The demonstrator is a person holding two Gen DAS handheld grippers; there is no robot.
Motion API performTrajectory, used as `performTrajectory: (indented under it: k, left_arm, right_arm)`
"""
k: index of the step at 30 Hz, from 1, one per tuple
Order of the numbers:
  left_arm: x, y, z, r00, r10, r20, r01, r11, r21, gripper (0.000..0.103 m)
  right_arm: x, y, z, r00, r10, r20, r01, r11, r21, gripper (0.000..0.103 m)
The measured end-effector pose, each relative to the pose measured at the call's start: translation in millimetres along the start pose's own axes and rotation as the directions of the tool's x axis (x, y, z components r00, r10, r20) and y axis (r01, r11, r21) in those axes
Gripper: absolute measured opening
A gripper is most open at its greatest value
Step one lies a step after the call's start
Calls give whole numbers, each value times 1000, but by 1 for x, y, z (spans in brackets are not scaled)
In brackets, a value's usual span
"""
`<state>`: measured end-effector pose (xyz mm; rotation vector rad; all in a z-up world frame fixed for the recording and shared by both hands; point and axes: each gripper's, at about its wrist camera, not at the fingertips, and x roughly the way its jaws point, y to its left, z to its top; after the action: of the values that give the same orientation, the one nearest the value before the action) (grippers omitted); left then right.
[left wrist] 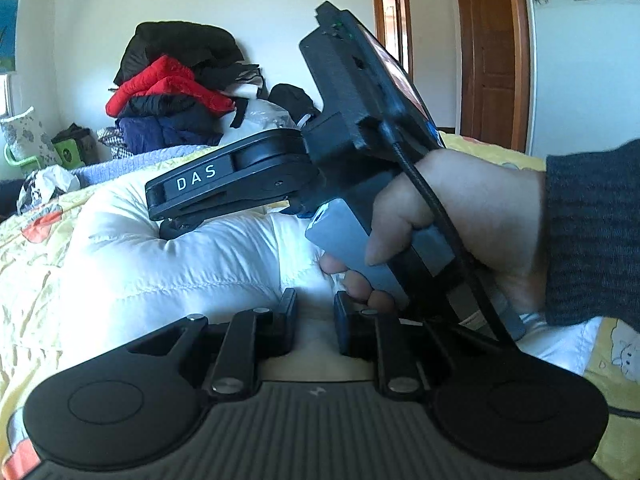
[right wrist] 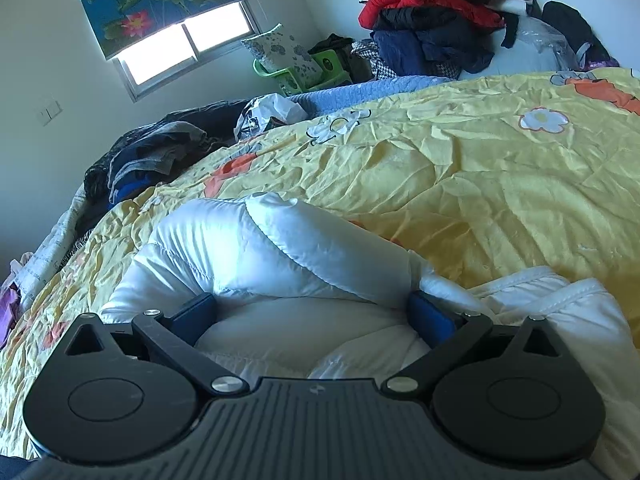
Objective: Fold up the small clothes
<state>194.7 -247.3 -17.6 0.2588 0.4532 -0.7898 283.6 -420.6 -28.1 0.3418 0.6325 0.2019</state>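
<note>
A puffy white quilted jacket [right wrist: 280, 248] lies bunched on the bed's wrinkled yellow flower-print cover [right wrist: 480, 184]. The right claw [right wrist: 316, 312] is spread wide, its blue pads either side of a padded fold. The left claw [left wrist: 314, 316] is nearly pressed together, pinching white fabric between its pads.

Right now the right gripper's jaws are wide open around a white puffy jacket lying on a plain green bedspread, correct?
Not quite. The bedspread is yellow with flowers, as the right wrist view shows. The right gripper does stand wide open around the white puffy jacket.
</note>
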Motion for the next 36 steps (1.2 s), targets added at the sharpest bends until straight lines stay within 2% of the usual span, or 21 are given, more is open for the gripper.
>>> performTrajectory:
  k: [9,16,18,19,20,22,24,26,27,28,29,30,31,32,33,34,36]
  left_arm:
    - [-2,-4,0,1000,29,-1,-29,999,19,18]
    - [-2,-6,0,1000,26,8,-26,1000,11,19]
    - [-3,-7,0,1000,26,16,-27,1000,15,19]
    - [-3,-8,-1,999,29,20,-29,999,15,19]
    - [-4,-8,-1,999,33,25,-34,999,17,19]
    - [-9,-11,-2,998,44,47,-45,999,24,19]
    - [-20,-14,-2,995,55,79,-58,998,34,22]
    - [-43,-12,2,993,50,106,-53,998,22,29]
    - [-59,-8,5,992,39,124,-40,999,9,39]
    - [-77,-3,8,988,29,153,-29,1000,-4,61]
    - [-95,4,9,981,30,191,-26,999,-24,78]
    - [-112,14,9,973,43,226,-31,998,-54,103]
    - [-125,26,6,966,54,254,-30,995,-98,103]
    - [-132,41,4,965,56,255,-16,987,-158,103]
    - [-132,59,2,975,41,217,14,970,-243,103]
    - [-126,76,-1,986,17,166,41,941,-335,103]
    - [-112,107,-11,997,15,81,29,857,-514,103]
  right_arm:
    - [4,11,-1,999,-49,-15,48,997,-53,99]
    - [-3,7,1,1000,-22,3,22,999,-29,100]
    - [-21,3,5,999,-21,34,20,1000,20,97]
    - [-34,2,6,998,-29,59,25,998,63,94]
    - [-50,-2,8,995,-27,97,14,991,131,96]
    - [-89,-8,6,985,16,172,-62,962,265,102]
    - [-119,-10,1,979,64,193,-116,956,271,101]
    - [-147,-12,-8,980,42,196,-92,964,251,102]
    - [-160,-17,-14,980,25,199,-75,966,249,102]
    - [-170,-22,-19,980,15,198,-66,965,253,102]
    - [-178,-30,-25,981,5,194,-57,964,261,102]
    - [-184,-39,-31,984,-9,178,-40,963,268,102]
    - [-187,-49,-36,988,-35,151,-8,962,273,102]
    - [-188,-58,-42,991,-60,117,25,961,276,102]
    - [-184,-67,-46,995,-72,67,50,957,287,102]
    - [-177,-76,-50,997,-72,7,66,950,305,102]
    - [-163,-89,-59,996,-43,-83,70,934,351,102]
